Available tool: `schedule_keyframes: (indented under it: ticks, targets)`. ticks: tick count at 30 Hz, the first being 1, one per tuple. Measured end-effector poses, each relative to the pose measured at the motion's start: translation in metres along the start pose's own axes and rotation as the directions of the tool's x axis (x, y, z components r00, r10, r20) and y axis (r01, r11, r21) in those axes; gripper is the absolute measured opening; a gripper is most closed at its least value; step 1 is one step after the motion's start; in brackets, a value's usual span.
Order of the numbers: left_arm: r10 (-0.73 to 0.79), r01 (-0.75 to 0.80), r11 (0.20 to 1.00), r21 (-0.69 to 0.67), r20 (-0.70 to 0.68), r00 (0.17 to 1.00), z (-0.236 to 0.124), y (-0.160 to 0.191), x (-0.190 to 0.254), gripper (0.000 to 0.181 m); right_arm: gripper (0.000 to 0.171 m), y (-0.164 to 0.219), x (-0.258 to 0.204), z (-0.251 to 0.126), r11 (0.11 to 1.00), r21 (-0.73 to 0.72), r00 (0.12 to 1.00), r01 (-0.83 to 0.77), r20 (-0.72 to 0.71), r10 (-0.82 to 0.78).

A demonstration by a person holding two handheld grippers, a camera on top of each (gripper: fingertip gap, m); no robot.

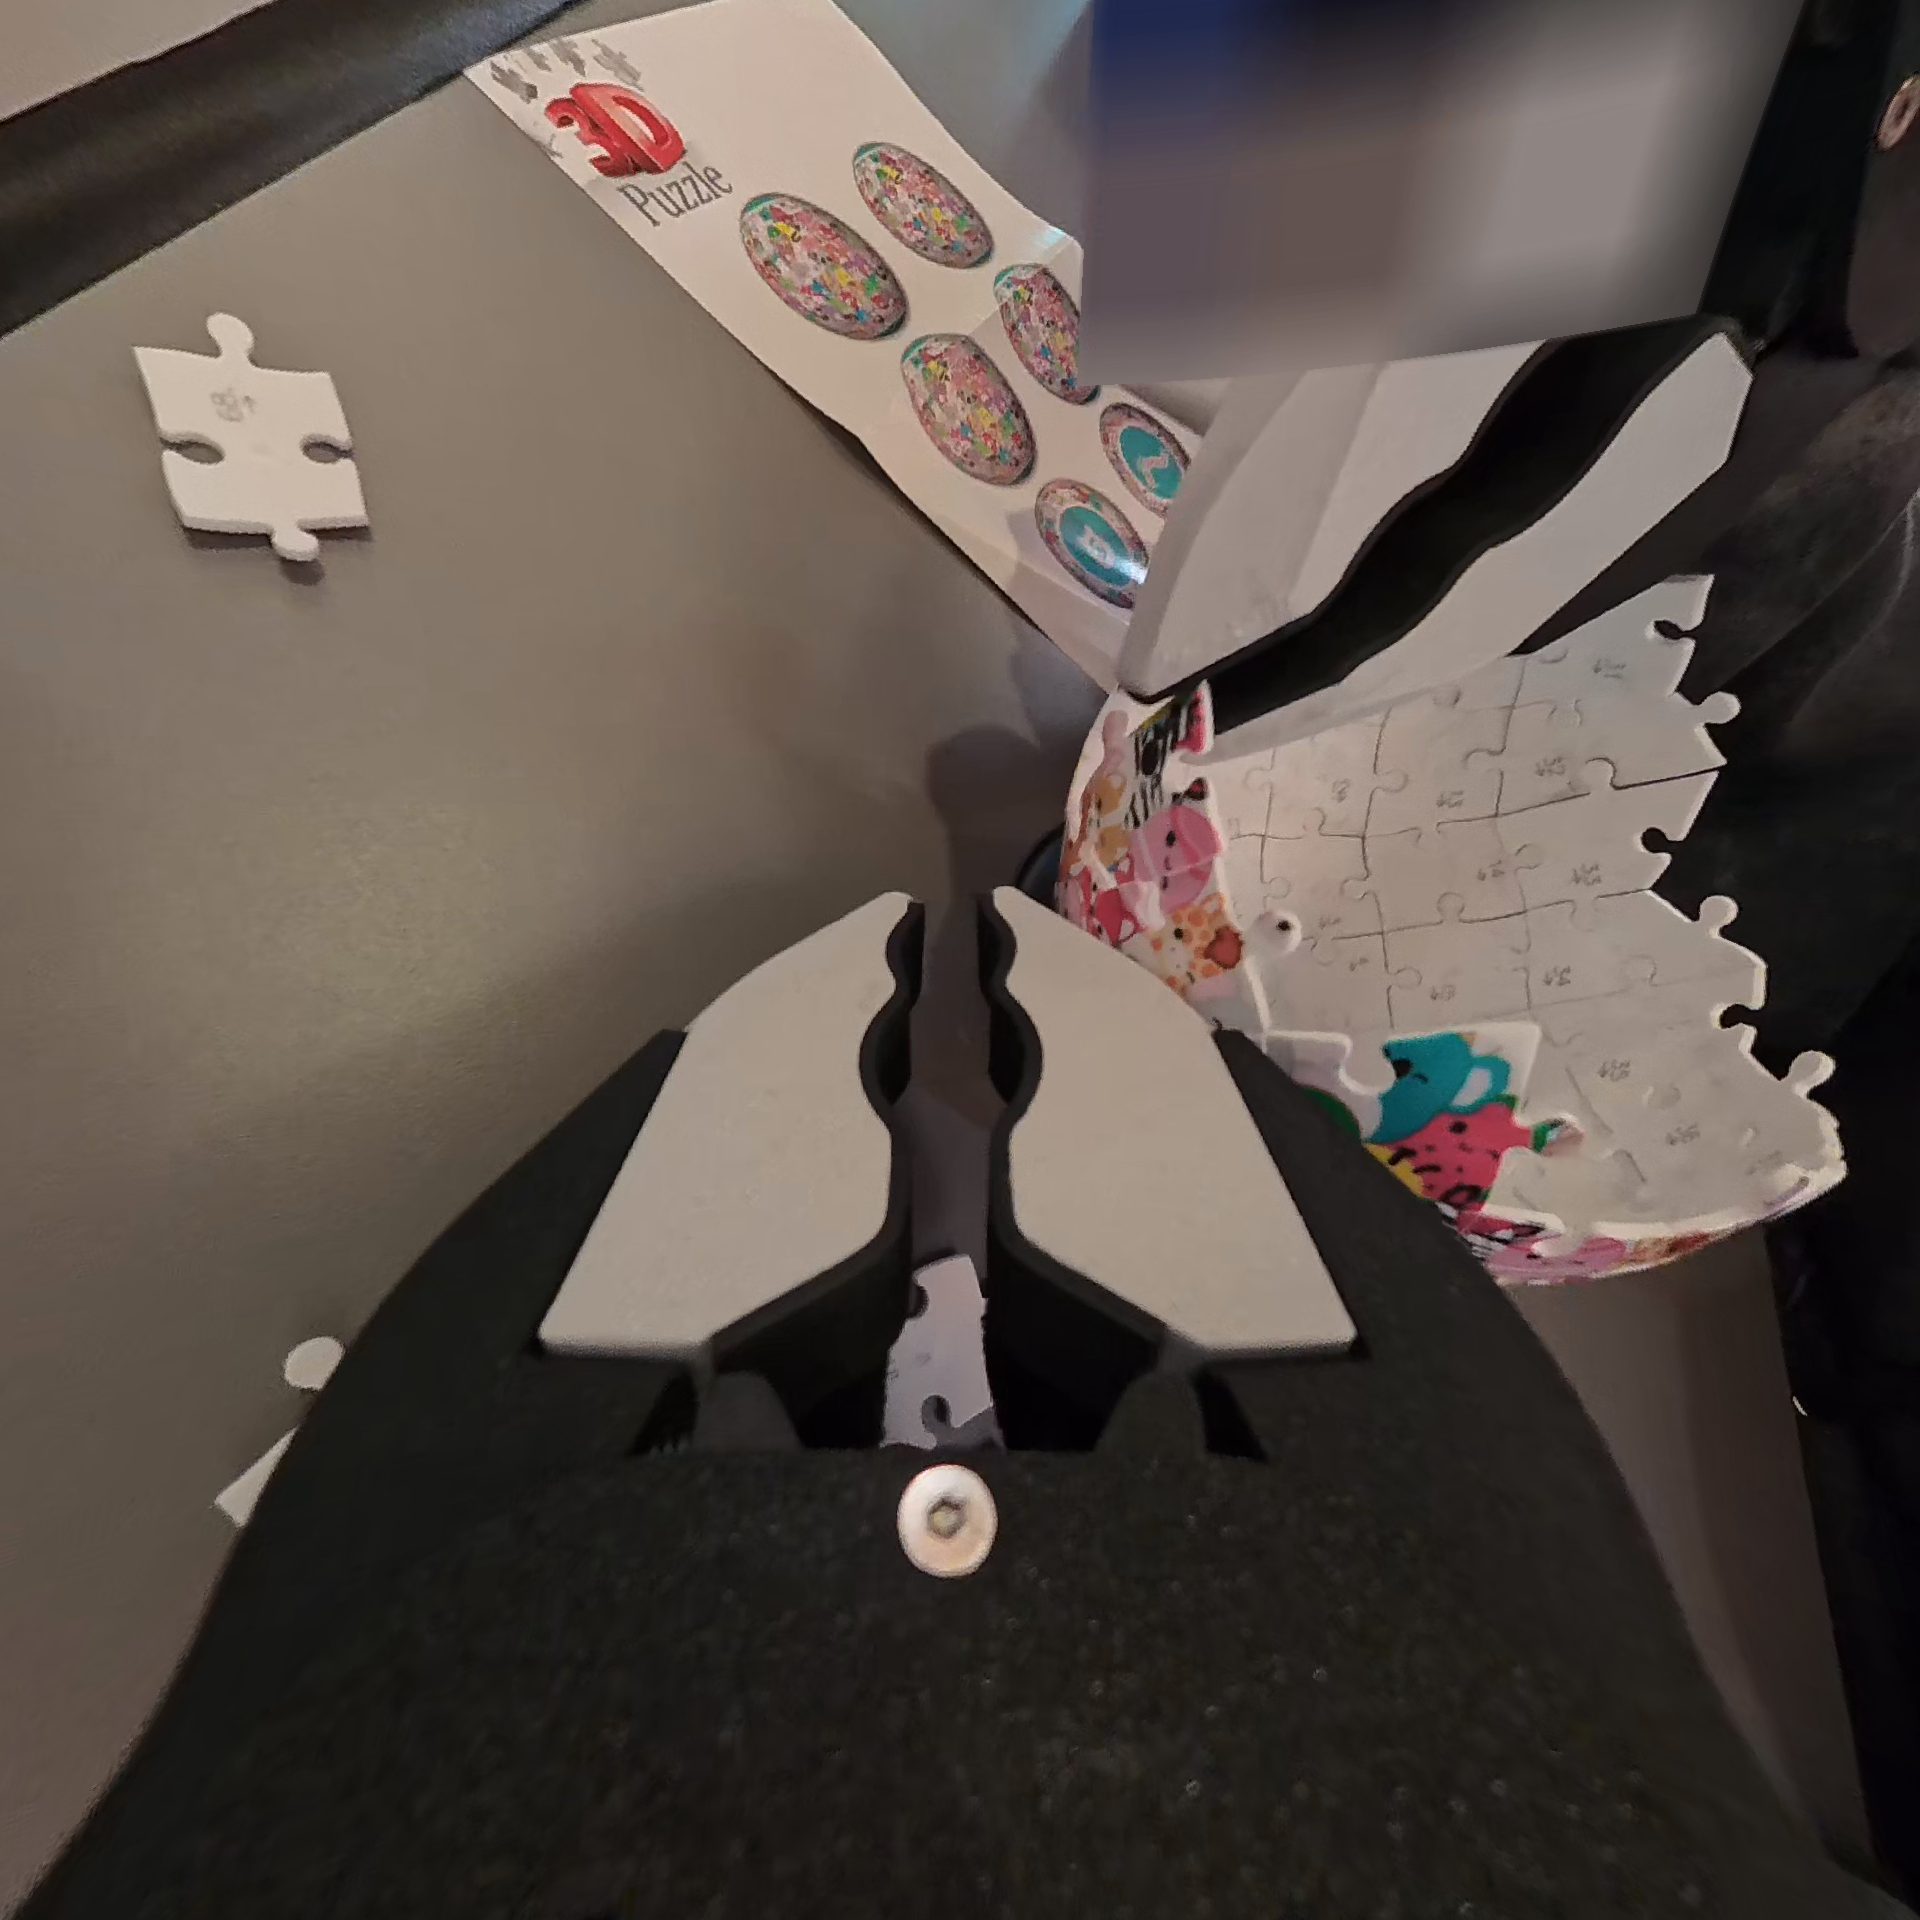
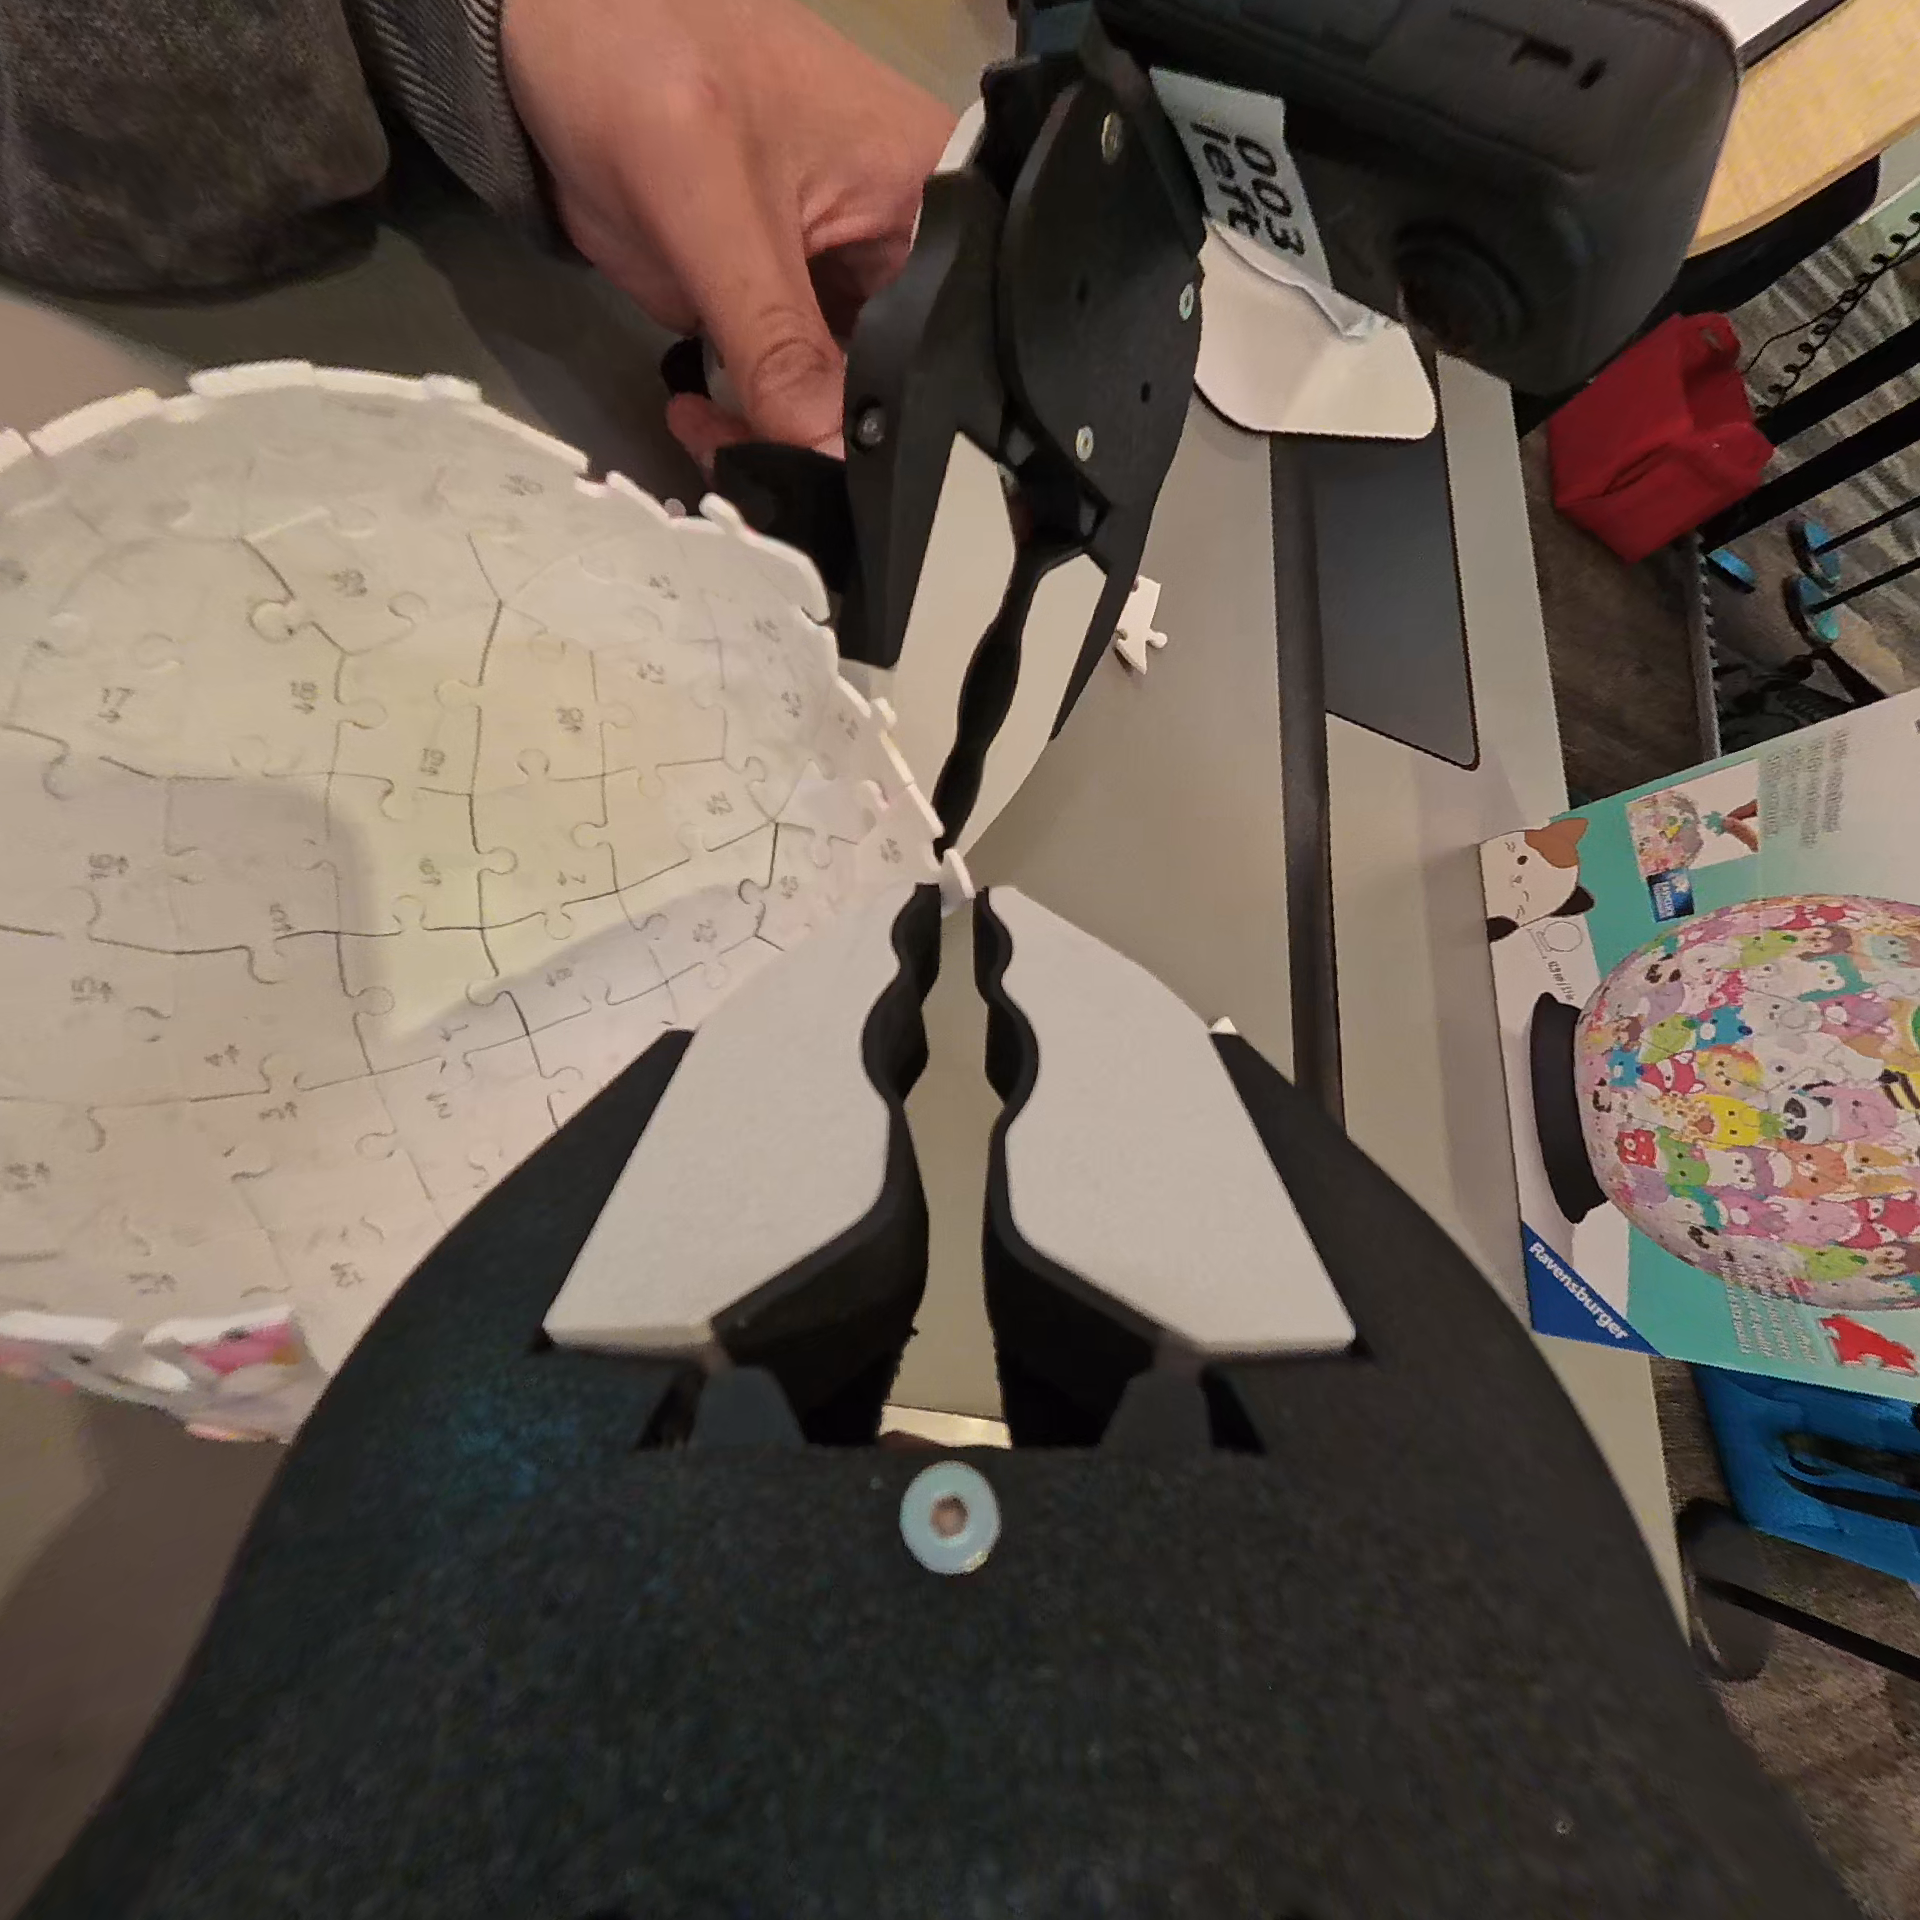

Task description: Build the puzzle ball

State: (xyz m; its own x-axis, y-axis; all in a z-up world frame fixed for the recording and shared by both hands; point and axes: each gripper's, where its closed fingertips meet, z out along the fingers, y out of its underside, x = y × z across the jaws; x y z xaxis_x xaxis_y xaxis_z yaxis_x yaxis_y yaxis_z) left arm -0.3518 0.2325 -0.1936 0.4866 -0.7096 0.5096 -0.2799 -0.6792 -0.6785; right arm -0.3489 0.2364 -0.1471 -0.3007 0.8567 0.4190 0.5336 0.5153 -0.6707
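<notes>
Right gripper: jaws nearly together, pinching the toothed rim of the half-built puzzle ball, which is held tilted above the desk. Left gripper: jaws almost closed, empty, just beside the shell. Risk: the thin rim grip slips or the joints pop apart. Loose piece lies toward the far desk edge.

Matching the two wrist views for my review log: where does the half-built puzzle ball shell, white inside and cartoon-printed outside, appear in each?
Left wrist view: half-built puzzle ball shell at centre right, its white inside facing the camera, below the right gripper.
Right wrist view: the shell fills the left half, rim reaching centre.
Shared landmark: the right gripper, its tips at the shell's rim in both.
</notes>
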Motion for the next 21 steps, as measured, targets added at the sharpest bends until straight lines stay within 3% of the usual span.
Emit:
schedule_keyframes:
  ticks: [21]
  targets:
    - [-0.01, 0.01, 1.0, 0.013, 0.018, 1.0, -0.0025, -0.0017, -0.0036, 0.015, 0.005, 0.0022, -0.0011, -0.0015, 0.995, -0.088, 0.999, -0.041, -0.01, 0.04]
